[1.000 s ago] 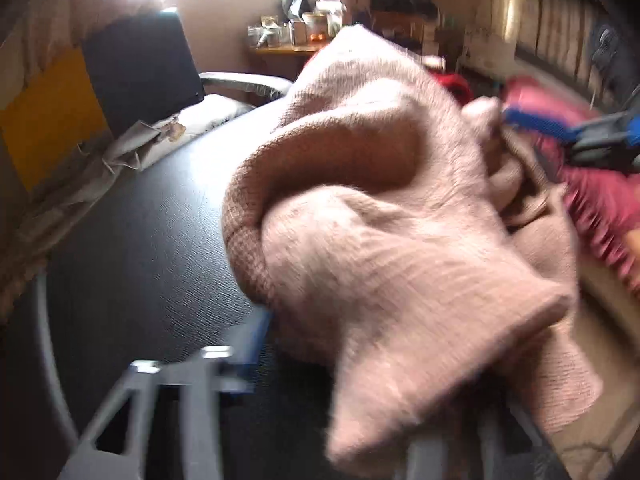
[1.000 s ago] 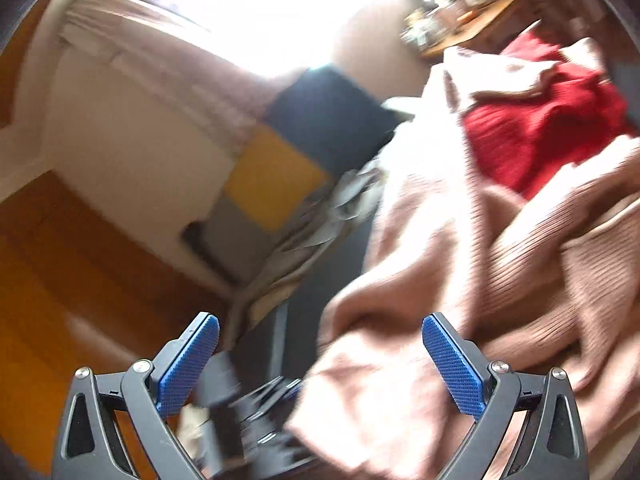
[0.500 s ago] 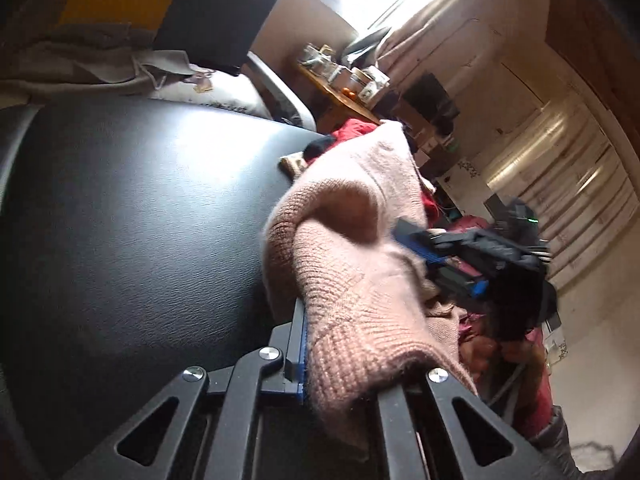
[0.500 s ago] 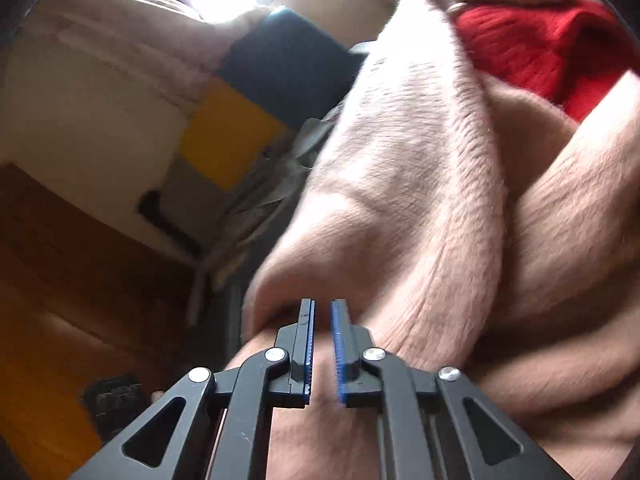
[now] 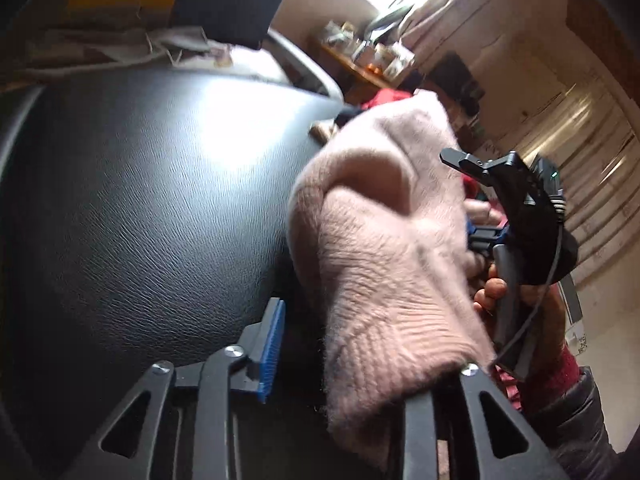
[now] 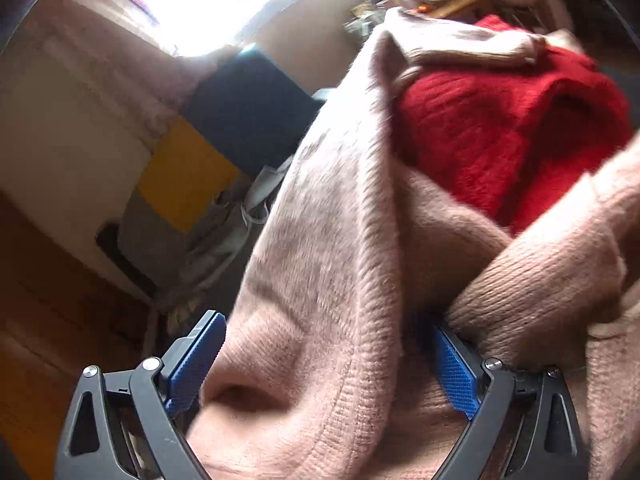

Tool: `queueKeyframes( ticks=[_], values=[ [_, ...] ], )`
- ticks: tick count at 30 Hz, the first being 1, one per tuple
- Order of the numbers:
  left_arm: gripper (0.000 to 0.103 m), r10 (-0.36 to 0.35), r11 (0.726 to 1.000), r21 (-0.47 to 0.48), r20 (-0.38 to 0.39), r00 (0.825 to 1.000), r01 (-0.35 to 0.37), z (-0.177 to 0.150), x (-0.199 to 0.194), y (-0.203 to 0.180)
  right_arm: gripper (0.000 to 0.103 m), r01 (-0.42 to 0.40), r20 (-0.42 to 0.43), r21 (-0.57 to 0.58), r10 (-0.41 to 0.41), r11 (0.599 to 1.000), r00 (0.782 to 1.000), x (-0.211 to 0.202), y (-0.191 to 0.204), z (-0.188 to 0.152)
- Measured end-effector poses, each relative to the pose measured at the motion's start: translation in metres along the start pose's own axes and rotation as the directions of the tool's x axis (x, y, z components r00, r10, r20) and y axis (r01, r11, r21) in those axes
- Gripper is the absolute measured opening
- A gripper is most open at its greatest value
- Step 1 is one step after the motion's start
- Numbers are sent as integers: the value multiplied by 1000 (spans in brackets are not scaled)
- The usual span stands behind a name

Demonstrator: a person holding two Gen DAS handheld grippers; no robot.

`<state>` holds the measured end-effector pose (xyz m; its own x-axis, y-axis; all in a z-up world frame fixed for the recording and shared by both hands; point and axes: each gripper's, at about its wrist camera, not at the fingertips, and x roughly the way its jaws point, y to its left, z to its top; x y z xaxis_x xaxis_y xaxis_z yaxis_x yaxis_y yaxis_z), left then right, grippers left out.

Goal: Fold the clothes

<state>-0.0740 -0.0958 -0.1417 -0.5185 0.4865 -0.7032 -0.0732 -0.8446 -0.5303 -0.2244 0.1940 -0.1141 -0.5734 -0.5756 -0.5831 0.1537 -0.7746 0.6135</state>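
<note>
Left wrist view: left gripper (image 5: 352, 364) jaws part-open, pink sweater (image 5: 380, 264) draped over the right finger, blue pad (image 5: 272, 344) of the other finger clear of the knit. Sweater bunched on the black leather surface (image 5: 140, 200). Just beyond it, right gripper (image 5: 486, 236) in a hand (image 5: 520, 300). Right wrist view: right gripper (image 6: 324, 364) jaws spread wide, sweater (image 6: 320, 300) folds lying between them. Red knit (image 6: 500, 128) behind, touching the sweater.
</note>
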Motion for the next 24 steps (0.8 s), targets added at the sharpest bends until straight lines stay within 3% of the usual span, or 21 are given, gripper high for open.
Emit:
queueKeyframes(
  ticks=[4, 5, 6, 7, 9, 10, 13, 16, 19, 22, 24],
  values=[
    [30, 2, 998, -60, -44, 999, -5, 3, 16, 0, 100, 9, -83, -107, -18, 994, 996, 10, 3, -8],
    [15, -7, 998, -66, -35, 999, 5, 4, 15, -1, 100, 8, -99, -124, -20, 992, 995, 10, 4, -10],
    [6, -15, 997, -71, -25, 1000, 13, 5, 14, -2, 99, 6, -115, -140, -22, 990, 993, 10, 4, -11],
    [4, -13, 997, -71, -16, 1000, 12, 6, 12, -3, 89, -3, -99, -99, -7, 995, 995, 5, 2, -11],
    [4, -28, 998, -58, 16, 999, 29, 6, 1, -8, 21, -56, -75, 1, 56, 998, 996, -4, -6, -11],
    [4, -50, 997, -55, 37, 998, 52, 5, -7, -9, 8, -101, -64, 58, 104, 993, 992, -9, -12, -12],
    [4, -115, 991, -48, 127, 985, 122, 5, -44, -15, 6, -126, -57, 38, 128, 991, 990, -16, 0, -27],
    [4, -139, 988, -34, 213, 967, 150, 3, -86, -17, 6, -259, -52, 62, 263, 964, 963, -25, 25, -43],
    [4, -145, 986, -36, 302, 942, 163, -7, -135, -11, 6, -442, -23, 60, 444, 895, 896, -46, 59, -58],
    [4, -142, 981, -66, 386, 911, 181, -21, -187, 4, 6, -566, -24, 10, 566, 825, 824, -69, 111, -78],
    [4, -134, 981, -64, 453, 881, 183, -34, -227, 12, 6, -618, -25, -23, 617, 786, 786, -87, 138, -90]
  ],
)
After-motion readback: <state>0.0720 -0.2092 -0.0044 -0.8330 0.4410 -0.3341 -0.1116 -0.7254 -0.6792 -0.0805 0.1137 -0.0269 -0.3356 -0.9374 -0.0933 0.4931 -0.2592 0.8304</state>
